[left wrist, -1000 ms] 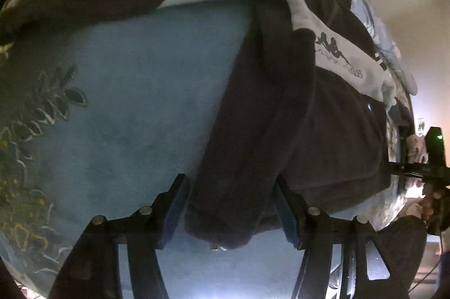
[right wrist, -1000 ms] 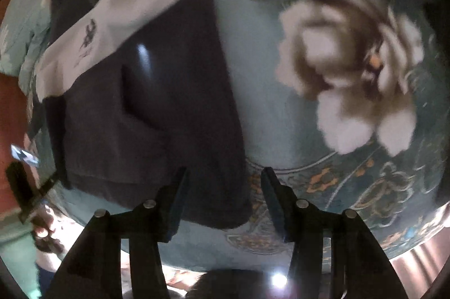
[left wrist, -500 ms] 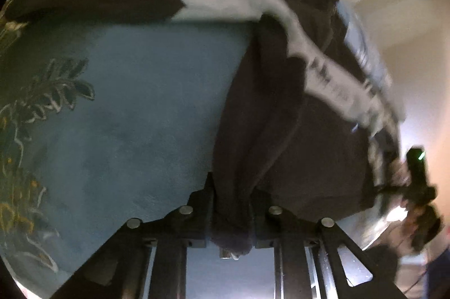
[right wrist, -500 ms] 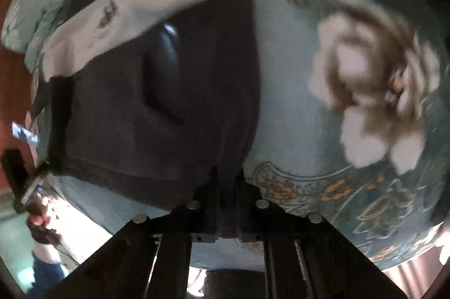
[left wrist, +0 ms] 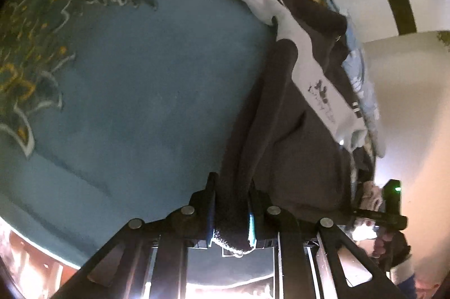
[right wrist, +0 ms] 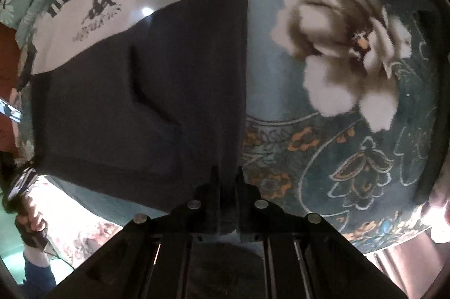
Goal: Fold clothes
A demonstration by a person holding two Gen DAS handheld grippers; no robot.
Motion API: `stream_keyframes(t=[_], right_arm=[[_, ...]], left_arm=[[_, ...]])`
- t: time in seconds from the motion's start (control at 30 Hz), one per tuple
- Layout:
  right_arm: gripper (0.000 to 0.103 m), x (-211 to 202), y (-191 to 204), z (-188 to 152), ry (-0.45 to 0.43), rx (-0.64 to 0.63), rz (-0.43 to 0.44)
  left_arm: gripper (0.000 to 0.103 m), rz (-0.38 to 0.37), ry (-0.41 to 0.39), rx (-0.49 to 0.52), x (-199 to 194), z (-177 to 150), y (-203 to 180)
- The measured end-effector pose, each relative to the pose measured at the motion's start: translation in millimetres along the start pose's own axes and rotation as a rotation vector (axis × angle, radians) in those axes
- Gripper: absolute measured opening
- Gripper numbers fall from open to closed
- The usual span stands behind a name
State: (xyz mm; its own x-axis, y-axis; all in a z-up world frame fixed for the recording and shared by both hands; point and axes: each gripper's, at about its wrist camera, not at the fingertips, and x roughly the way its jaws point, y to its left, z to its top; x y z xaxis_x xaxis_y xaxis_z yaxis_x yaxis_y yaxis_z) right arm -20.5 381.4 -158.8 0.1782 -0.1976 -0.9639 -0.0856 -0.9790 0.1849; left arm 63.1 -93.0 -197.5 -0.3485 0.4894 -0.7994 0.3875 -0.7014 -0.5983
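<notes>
A dark sweatshirt (left wrist: 295, 147) with a white band and a printed logo across its chest lies spread on a teal floral blanket (left wrist: 135, 91), and everything else sits around that garment. The left tongs (left wrist: 232, 203) are clamped on a bunched dark cuff or hem at the sweatshirt's near edge, the fabric squeezed into a thick roll between the two fingers (left wrist: 209, 197) and its ribbed end poking out below them; these jaws have just been closing on it. The right tongs (right wrist: 227, 186) pinch the sweatshirt's (right wrist: 146, 102) other lower corner, drawn nearly together with only a thin fold of dark cloth between them. To the right of the sweatshirt in the right wrist view the blanket (right wrist: 323, 153) shows a large pale flower (right wrist: 346, 51) and orange scrollwork. Beyond the garment's far edge, in the left wrist view, the person's hand (left wrist: 388, 242) grips the other tool's handle.
</notes>
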Motion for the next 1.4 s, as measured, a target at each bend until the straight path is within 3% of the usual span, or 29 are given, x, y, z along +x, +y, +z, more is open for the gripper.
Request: stream_keyframes(t=[0.17, 0.3, 0.37, 0.43, 0.5, 0.53, 0.67, 0.8, 0.9, 1.1, 1.13, 1.23, 1.4], right_arm=[[0.008, 8, -4, 8, 0.019, 0.004, -0.017], [0.011, -4, -9, 7, -0.020, -0.018, 0.016], [0.028, -16, -16, 6, -0.057, -0.032, 0.043], [0.039, -42, -38, 3, -0.164, 0.004, 0.083], [0.043, -63, -66, 2, -0.288, 0.107, 0.128], [0.044, -74, -90, 2, -0.373, 0.211, 0.157], [0.060, -84, -146, -5, -0.614, 0.609, 0.243], [0.060, -76, -176, 19, -0.687, 0.792, 0.223], [0.060, -62, -183, 43, -0.686, 0.900, 0.191], [0.060, -53, -205, 58, -0.701, 1.017, 0.196], [0.057, -53, -208, 59, -0.708, 1.026, 0.200], [0.019, -52, -210, 60, -0.720, 1.043, 0.201], [0.013, -90, -195, 70, -0.817, 0.948, 0.139]], left_arm=[[0.019, 0.058, 0.018, 0.007, 12, 2, 1], [0.026, 0.034, 0.040, -0.012, 13, 7, 3], [0.030, -0.012, 0.064, -0.030, 11, 10, 3], [0.039, -0.036, 0.065, -0.047, 1, 15, 3], [0.045, -0.035, 0.022, -0.051, -17, 22, 2], [0.051, -0.024, -0.002, -0.050, -24, 26, 2], [0.054, 0.008, -0.082, -0.091, -38, 49, 4], [0.054, -0.003, -0.105, -0.145, -46, 62, 10], [0.054, 0.026, -0.096, -0.146, -39, 68, 1], [0.054, 0.087, -0.081, -0.147, -33, 67, -3], [0.054, 0.095, -0.082, -0.148, -33, 68, -3], [0.054, 0.109, -0.085, -0.146, -35, 69, -2], [0.054, 0.123, -0.086, -0.144, -36, 72, 1]])
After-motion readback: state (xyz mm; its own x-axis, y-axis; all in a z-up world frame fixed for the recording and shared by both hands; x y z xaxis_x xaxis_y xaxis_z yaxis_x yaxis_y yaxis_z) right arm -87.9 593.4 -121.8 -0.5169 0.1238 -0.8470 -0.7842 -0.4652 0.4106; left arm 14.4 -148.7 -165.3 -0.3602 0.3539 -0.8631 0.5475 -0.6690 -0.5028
